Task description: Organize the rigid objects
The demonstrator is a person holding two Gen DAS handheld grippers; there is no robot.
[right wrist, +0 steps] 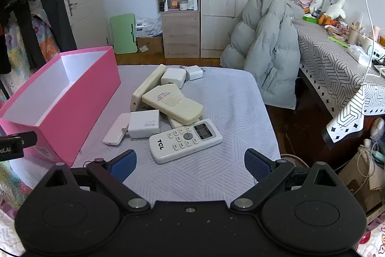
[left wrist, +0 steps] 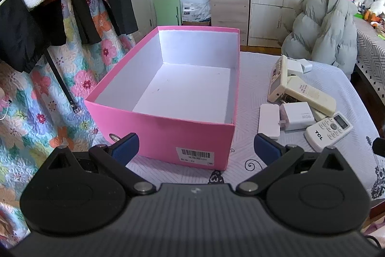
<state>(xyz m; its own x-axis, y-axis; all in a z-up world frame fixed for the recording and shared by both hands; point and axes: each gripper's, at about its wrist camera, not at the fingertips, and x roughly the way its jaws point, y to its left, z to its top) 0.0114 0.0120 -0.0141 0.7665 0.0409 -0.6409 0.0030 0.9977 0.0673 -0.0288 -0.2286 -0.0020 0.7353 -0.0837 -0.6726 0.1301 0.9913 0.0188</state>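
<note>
An empty pink box (left wrist: 168,134) with a white inside stands on the table; it shows at the left of the right wrist view (right wrist: 79,102). Right of it lies a pile: a white TCL remote (right wrist: 185,140) (left wrist: 328,130), a 90W charger (right wrist: 144,124) (left wrist: 297,116), a flat white block (right wrist: 115,129) (left wrist: 269,121), two cream remotes (right wrist: 172,104) (left wrist: 310,94), and small white adapters (right wrist: 173,77). My left gripper (left wrist: 196,148) is open in front of the box. My right gripper (right wrist: 190,164) is open just before the TCL remote. Both are empty.
The table (right wrist: 228,100) has a pale quilted cover. A grey puffer jacket (right wrist: 264,57) hangs on a chair at the far right corner. A patterned desk (right wrist: 336,74) stands right. Hanging clothes (left wrist: 36,4) and a floral quilt (left wrist: 36,112) are left. Shelves and a wardrobe stand behind.
</note>
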